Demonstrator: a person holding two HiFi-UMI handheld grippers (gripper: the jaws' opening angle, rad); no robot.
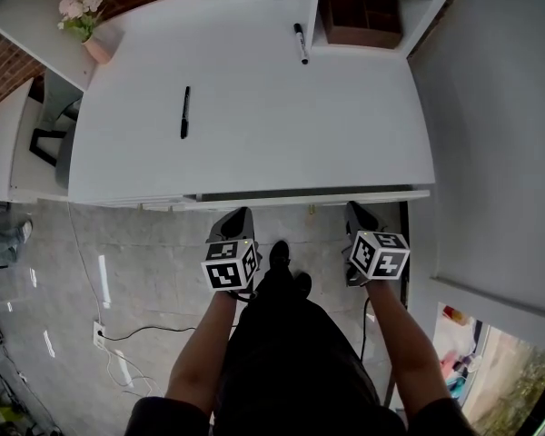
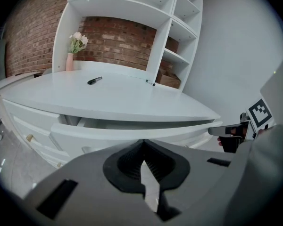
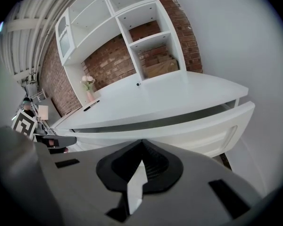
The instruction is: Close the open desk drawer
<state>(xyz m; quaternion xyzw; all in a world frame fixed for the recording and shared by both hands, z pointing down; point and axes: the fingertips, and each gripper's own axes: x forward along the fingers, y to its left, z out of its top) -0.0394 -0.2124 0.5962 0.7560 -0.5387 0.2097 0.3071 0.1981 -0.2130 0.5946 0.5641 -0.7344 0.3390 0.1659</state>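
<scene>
Two clenched, empty tongs are hovering, left tongs [image 1: 240,214] and right tongs [image 1: 358,209], near the drawer [image 1: 313,194], which is sitting slightly open under the counter [image 1: 254,107], long axis running left-right, front facing the person.

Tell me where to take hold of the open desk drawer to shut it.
Its flat front panel, from the person's side. It is wide and juts only slightly from under the desktop, so push rather than pinch: shut left gripper and right gripper against it near opposite ends, probably keeping it square.
</scene>
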